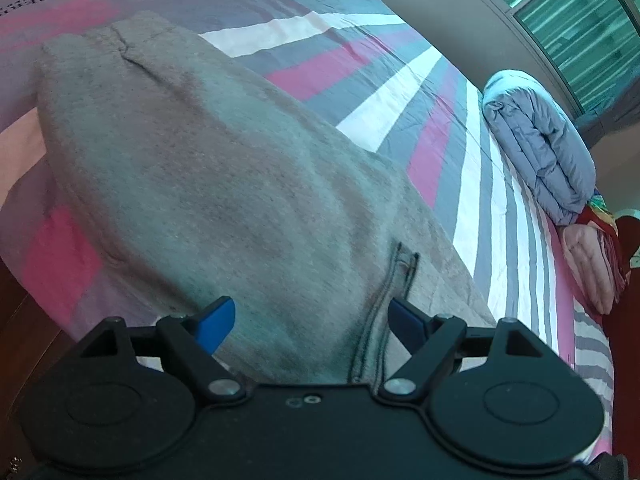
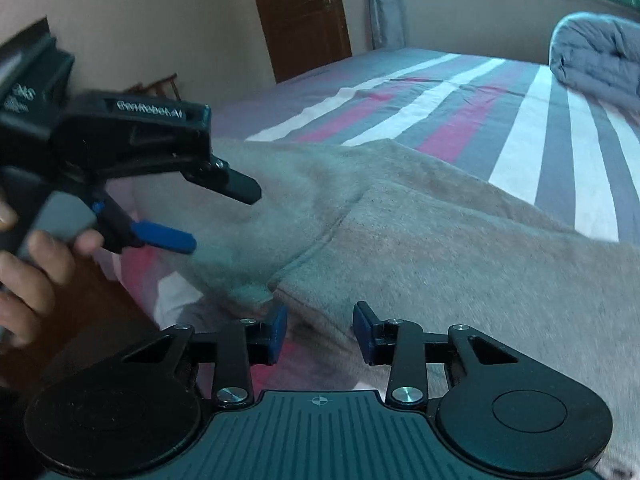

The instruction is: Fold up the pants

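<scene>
My left gripper (image 1: 312,322) hung above the grey pants (image 1: 208,184), blue-tipped fingers (image 1: 216,324) spread wide and holding nothing. The pants lay flat across the striped bedsheet (image 1: 400,108). Further right, my right gripper (image 2: 320,334) sat at the fabric's edge, fingers parted and empty; a folded grey duvet (image 2: 596,56) rested beyond

Striped bed (image 2: 520,128), brown door (image 2: 300,16), green-curtained window (image 1: 568,28).
</scene>
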The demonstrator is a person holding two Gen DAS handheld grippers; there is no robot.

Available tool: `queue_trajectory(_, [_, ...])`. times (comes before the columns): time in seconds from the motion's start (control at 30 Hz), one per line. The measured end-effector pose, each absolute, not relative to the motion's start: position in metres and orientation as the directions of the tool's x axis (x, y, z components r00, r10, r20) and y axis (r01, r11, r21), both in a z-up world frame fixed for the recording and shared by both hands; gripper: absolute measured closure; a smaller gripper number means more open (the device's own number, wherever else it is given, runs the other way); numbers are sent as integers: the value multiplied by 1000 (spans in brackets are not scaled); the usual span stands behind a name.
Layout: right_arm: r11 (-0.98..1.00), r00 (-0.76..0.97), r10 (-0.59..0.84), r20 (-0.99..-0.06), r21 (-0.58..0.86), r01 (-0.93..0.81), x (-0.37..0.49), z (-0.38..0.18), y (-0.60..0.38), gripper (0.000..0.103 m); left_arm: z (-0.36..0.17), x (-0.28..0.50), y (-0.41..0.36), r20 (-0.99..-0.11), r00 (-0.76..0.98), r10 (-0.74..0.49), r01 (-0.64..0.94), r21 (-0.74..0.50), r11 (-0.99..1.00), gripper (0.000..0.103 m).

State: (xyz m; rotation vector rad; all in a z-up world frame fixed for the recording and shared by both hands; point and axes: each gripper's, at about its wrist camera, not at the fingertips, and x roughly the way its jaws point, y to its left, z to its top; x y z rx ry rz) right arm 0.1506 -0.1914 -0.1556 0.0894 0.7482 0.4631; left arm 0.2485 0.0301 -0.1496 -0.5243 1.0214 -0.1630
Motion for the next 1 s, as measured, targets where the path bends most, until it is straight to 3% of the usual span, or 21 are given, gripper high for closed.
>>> queue_trajectory(0.07, [893, 635, 437, -637, 224, -390, 152, -159, -189, 65, -151, 250, 32, -771, 520, -367, -116, -490, 864, 27])
queue_trajectory(0.13, [894, 633, 444, -634, 272, -355, 156, -163, -195, 81, -153, 252, 34, -771, 519, -368, -123, -493, 861, 27])
queue_trajectory(0.3, [878, 694, 450, -563, 421, -227, 166, -150, -210, 88, -153, 253, 33, -772, 520, -366, -121, -491, 863, 27])
queue_trajectory(0.4, [852, 723, 481, -497, 461, -249, 166, -135, -211, 89, -154, 253, 33, -775, 517, -365, -124, -490, 863, 27])
queue_trajectory(0.47, [853, 656, 498, -568, 455, -254, 173, -155, -201, 89, -154, 253, 32, -778, 513, -361, -123, -484, 867, 27])
queue_trajectory(0.5, [853, 603, 508, -615, 456, -252, 177, -169, -196, 88, -154, 253, 32, -779, 512, -361, -121, -482, 868, 27])
queue_trajectory(0.6, [841, 625, 513, -588, 490, -229, 170, -169, -204, 78, -155, 253, 32, -781, 511, -360, -118, -478, 870, 27])
queue_trajectory(0.63, [812, 625, 541, -562, 541, -217, 170, -164, -211, 65, -155, 253, 32, -782, 510, -359, -121, -479, 870, 27])
queue_trajectory(0.67, [789, 637, 557, -533, 579, -205, 170, -159, -218, 62, -154, 253, 32, -781, 511, -359, -124, -480, 868, 27])
queue_trajectory(0.77, [772, 698, 510, -503, 625, -114, 174, -149, -240, 62, -153, 252, 34, -782, 510, -359, -126, -481, 867, 27])
queue_trajectory(0.9, [802, 732, 378, -567, 596, 48, 182, -157, -259, 62, -151, 247, 39, -786, 511, -348, -143, -477, 867, 27])
queue_trajectory(1.0, [860, 706, 337, -622, 508, 38, 183, -165, -241, 62, -146, 244, 40, -799, 514, -312, -152, -443, 883, 27])
